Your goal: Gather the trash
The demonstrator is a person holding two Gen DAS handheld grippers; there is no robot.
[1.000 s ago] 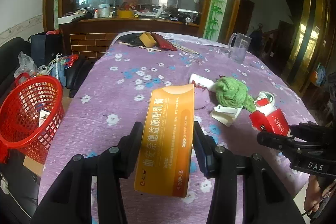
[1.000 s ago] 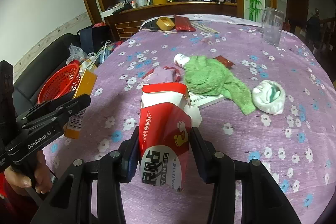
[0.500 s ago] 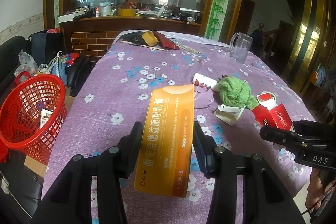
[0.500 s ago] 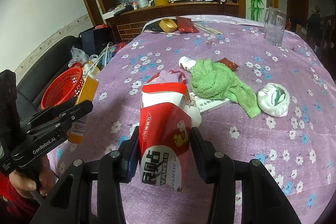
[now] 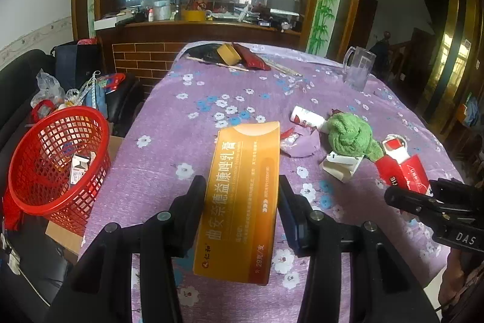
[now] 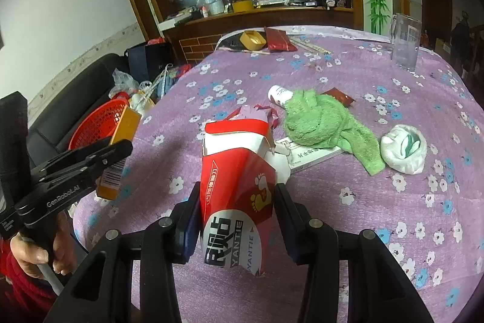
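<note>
My left gripper [image 5: 242,196] is shut on a long orange carton [image 5: 242,202] and holds it above the purple flowered table [image 5: 187,99]. My right gripper [image 6: 237,208] is shut on a red and white torn box [image 6: 239,174], also lifted over the table. A red mesh basket [image 5: 57,159] with some packets inside stands left of the table; it also shows in the right wrist view [image 6: 96,126]. On the table lie a white bottle [image 6: 279,94], purple wrapper scraps [image 5: 301,141], a white crumpled wad [image 6: 403,147] and a flat white box [image 6: 311,155].
A green cloth [image 6: 323,123] lies mid-table over the white box. A glass mug [image 6: 405,41] stands far right. A yellow tape roll [image 6: 252,40], a red pouch [image 6: 278,40] and chopsticks lie at the far edge. Bags and a black sofa [image 5: 18,87] stand left.
Both grippers have drawn back and to the left with their boxes held; the basket now shows larger and closer in the left wrist view. Nothing was let go.
</note>
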